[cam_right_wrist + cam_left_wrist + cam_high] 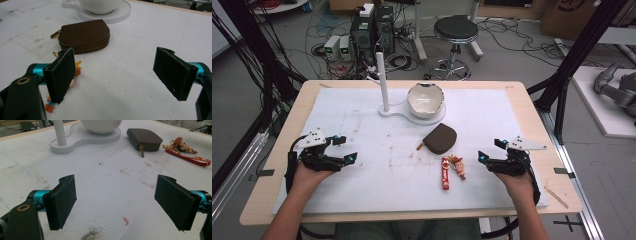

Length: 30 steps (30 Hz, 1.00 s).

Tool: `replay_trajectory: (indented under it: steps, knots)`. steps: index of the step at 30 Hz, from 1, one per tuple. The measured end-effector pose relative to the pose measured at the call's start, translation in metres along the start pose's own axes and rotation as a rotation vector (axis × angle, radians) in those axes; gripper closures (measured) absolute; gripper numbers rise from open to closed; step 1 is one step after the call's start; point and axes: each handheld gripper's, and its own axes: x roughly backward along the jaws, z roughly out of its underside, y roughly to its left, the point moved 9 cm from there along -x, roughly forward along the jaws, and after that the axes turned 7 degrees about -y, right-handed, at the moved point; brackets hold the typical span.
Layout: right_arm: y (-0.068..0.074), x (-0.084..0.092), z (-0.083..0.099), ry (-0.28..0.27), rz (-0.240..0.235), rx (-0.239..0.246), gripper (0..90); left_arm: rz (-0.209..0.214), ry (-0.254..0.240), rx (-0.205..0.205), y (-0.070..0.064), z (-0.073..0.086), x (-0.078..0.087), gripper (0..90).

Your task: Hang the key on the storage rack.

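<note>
A brown zip pouch point(440, 138) lies on the white mat, just in front of a white bowl point(425, 99) on a white stand with an upright post point(382, 82). A small toy figure keychain point(457, 165) with a red strap point(445, 173) lies just in front of the pouch. My left gripper point(346, 149) rests open at the mat's left, its jaws wide apart over bare mat point(115, 202). My right gripper point(490, 150) sits open at the right, nothing between its jaws point(115, 77). In the right gripper view, the pouch point(83, 35) lies ahead and the figure point(75, 72) shows partly behind the left jaw.
The white mat point(362, 115) covers most of the wooden table. A thin wooden stick point(556, 196) lies near the table's front right corner. Beyond the far edge stand a black stool point(455, 31), computer boxes point(372, 30) and tangled cables. Black frame posts flank both sides.
</note>
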Motion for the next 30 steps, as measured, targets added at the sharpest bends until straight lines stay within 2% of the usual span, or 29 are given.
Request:
replay_trajectory:
  steps: [9,11,30]
  knots:
    - [0.002,-0.003,0.003,0.018,-0.007,0.024,18.3,-0.005,-0.002,-0.001,0.003,-0.001,-0.002,17.7]
    - [0.005,0.0,0.005,0.021,-0.006,0.027,18.3,0.002,-0.017,0.003,0.004,-0.004,-0.003,17.7]
    - [0.015,-0.002,0.003,0.026,-0.017,0.047,18.3,0.003,-0.008,-0.011,0.001,-0.004,-0.005,17.7]
